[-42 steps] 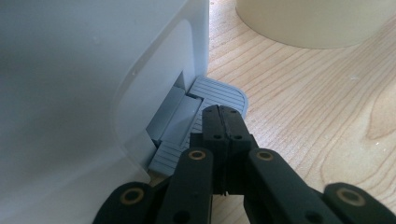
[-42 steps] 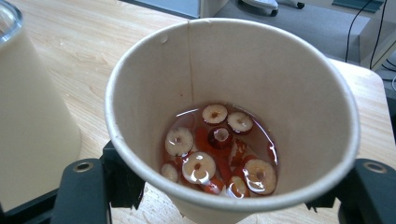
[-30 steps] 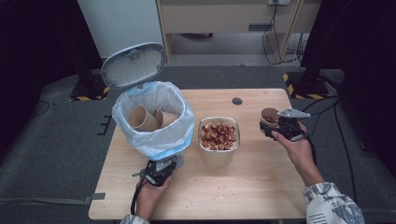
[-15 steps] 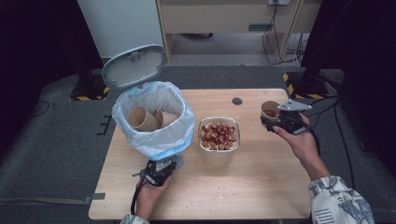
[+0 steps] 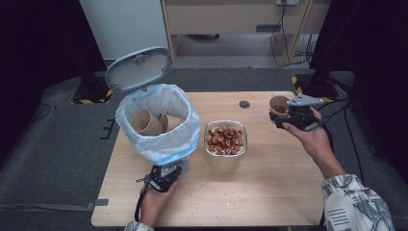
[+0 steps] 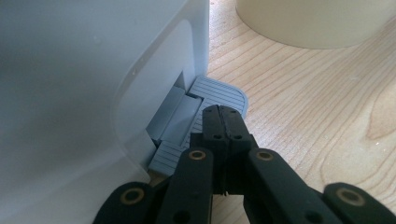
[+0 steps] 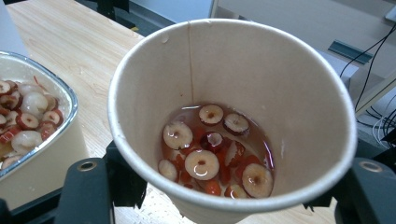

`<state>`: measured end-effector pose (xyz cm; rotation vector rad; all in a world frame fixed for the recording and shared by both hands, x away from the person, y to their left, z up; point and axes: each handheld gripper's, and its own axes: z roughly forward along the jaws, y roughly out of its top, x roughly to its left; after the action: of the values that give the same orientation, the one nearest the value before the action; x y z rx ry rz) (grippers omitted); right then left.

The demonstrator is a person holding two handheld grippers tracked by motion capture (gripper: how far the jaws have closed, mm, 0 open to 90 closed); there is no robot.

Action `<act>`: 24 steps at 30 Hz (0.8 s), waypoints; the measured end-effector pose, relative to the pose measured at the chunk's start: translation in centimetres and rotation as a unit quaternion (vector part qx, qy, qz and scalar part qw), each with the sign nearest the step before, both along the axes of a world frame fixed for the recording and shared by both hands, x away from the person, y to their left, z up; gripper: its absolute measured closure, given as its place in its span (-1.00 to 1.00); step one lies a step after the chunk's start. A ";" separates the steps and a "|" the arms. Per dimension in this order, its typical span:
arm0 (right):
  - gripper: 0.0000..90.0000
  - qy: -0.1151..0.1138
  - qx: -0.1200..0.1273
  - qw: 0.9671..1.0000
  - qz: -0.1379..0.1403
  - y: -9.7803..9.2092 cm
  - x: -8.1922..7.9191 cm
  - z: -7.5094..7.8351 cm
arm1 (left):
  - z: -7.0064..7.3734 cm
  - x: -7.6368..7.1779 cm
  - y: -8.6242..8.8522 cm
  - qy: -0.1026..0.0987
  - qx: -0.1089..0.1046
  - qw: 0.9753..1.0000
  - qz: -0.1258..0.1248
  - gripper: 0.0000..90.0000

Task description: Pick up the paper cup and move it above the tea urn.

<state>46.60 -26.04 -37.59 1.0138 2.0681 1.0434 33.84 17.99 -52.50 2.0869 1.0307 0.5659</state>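
- My right gripper (image 5: 284,117) pinches a paper cup (image 7: 232,122) of sliced fruit, held just right of the bowl (image 5: 225,140)
- My left gripper (image 6: 223,117), jaws pressed together, presses the bin's pedal (image 6: 219,93)

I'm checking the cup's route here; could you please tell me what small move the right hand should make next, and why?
Probably carry the paper cup leftward, kept level, toward the bowl. The right tongs hold it near the table's right edge, with fruit slices in liquid still inside. The bowl already holds similar slices, while the left tongs press the bin pedal, so the lid stands open.
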 end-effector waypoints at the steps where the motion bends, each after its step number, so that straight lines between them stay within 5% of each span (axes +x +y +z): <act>1: -0.28 -0.001 -0.002 1.000 0.001 0.1 0.1 0.1 | 0.0 0.0 0.0 0.000 0.000 1.000 0.000 0.99; 24: -0.28 -0.021 -0.016 1.000 0.017 0.9 0.9 2.9 | 0.0 0.0 0.0 0.001 -0.001 1.000 0.000 0.99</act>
<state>47.54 -25.10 -34.69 0.9360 2.0683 1.0368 33.84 18.01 -52.50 2.0863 1.0316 0.5642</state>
